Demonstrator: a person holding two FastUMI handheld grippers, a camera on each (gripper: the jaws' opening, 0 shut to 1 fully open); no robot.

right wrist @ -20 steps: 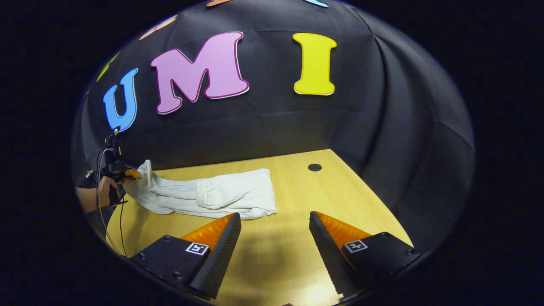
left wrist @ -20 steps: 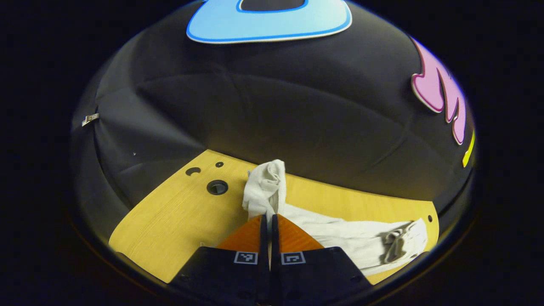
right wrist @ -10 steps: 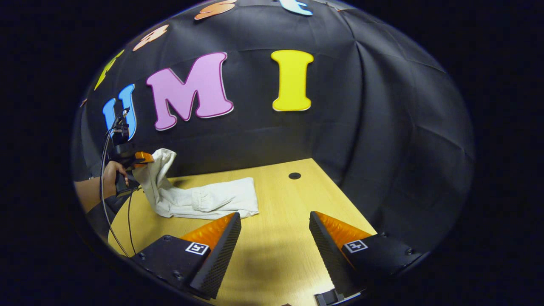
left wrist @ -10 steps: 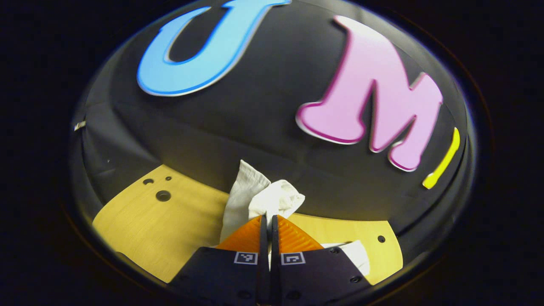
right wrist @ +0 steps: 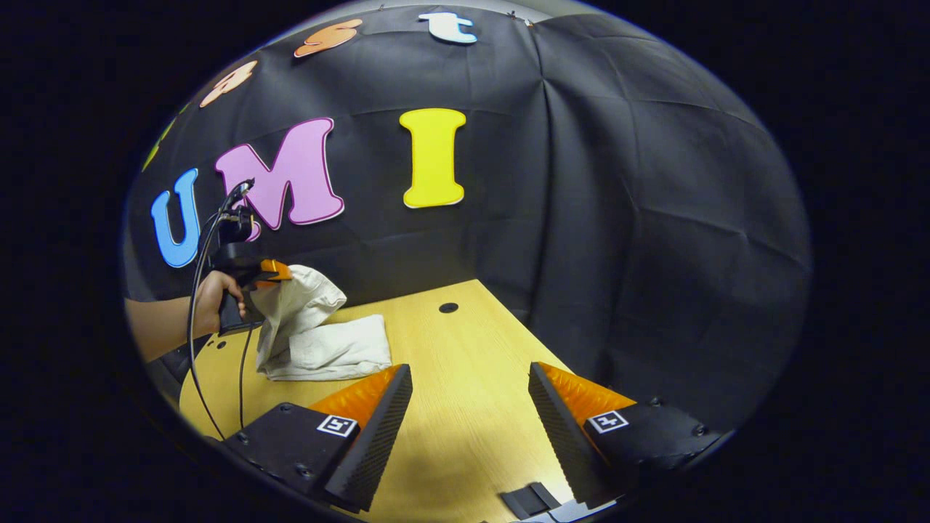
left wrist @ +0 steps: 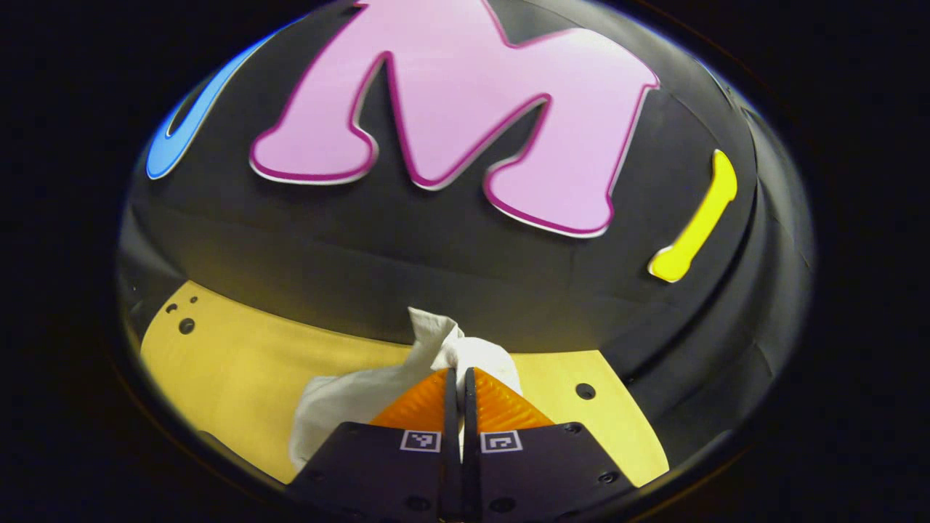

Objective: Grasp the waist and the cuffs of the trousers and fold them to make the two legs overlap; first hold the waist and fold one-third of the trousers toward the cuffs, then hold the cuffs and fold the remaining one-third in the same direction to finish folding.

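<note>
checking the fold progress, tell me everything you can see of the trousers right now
The trousers are off-white, soft, wrinkled cloth. Their lower part lies in folded layers on the yellow wooden table. One end is lifted off the table and bunched, pinched between the closed fingers of the left gripper, which a hand holds up near the booth wall. From there the cloth drapes down onto the flat part. The right gripper is open and apart from them. I cannot tell whether the held end is waist or cuffs.

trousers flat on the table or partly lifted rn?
Partly lifted. The left gripper is shut on one end of the trousers, holding it above the table; the rest lies bunched on the wood.
</note>
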